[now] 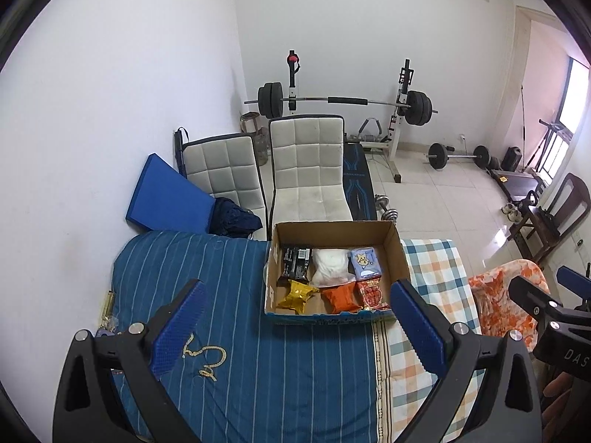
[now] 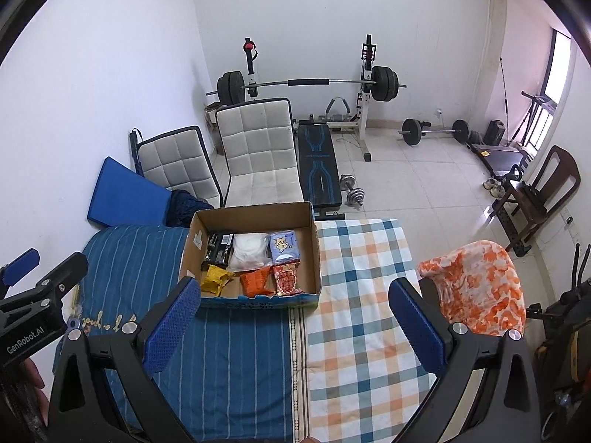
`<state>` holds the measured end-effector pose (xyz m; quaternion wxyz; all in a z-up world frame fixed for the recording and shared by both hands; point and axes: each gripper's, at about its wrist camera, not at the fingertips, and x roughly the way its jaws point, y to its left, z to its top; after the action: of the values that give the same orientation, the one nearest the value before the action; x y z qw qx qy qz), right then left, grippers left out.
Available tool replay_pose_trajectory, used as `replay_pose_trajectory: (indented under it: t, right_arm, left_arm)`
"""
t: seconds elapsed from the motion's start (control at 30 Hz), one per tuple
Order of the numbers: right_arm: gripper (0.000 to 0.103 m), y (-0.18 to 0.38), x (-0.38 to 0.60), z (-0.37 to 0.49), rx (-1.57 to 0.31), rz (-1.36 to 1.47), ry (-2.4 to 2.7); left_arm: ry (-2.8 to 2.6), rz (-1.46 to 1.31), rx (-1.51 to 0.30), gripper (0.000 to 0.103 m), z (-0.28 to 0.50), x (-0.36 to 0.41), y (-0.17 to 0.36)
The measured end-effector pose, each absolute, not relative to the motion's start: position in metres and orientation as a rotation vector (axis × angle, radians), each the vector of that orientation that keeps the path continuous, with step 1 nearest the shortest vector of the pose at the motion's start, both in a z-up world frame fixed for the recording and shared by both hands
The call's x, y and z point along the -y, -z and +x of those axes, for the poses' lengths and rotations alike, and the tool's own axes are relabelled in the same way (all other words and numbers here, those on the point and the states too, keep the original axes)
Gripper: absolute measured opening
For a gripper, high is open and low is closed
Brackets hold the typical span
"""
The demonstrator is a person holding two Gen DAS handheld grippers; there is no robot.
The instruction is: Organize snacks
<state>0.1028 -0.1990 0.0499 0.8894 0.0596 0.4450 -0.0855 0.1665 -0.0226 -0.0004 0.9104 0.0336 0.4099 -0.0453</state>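
White walls and a pale tiled floor are enclosing a room with a barbell rack (image 1: 343,101) and two white quilted chairs (image 1: 308,170) standing at the back. Nearer the cameras, a blue striped quilt (image 1: 229,295) is lying beside a checked orange-and-blue cloth (image 2: 354,295).

An open brown cardboard box (image 1: 397,251) is sitting on the bedding at the seam between the two fabrics. Inside it, six snacks are lying in two rows: a black packet (image 1: 295,262), a white bag (image 1: 330,267) and a pale blue pouch (image 1: 364,261) at the back; a gold wrapper (image 1: 297,295), an orange packet (image 1: 341,297) and a red packet (image 1: 373,293) in front.

The left gripper (image 1: 297,332) is hovering short of the box, fingers spread wide and gripping nothing. The right gripper (image 2: 291,328) is hovering over the checked cloth, likewise spread wide with nothing between its fingers.
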Motion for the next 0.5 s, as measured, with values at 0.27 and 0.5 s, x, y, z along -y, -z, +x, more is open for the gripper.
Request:
replay_pose_trajectory:
  t: [0.27,0.5]
  right_arm:
    - [0.103,-0.0526,0.1993,0.1004,-0.916,0.118,0.181]
    - [0.103,-0.0524,0.1942,0.1005,-0.918,0.085,0.189]
  left_arm:
    - [0.095,0.066,-0.838,0.102,0.1647,0.0230,-0.0039]
    - [0.104,0.057,-0.857,0.102,0.1638,0.0252,-0.0018]
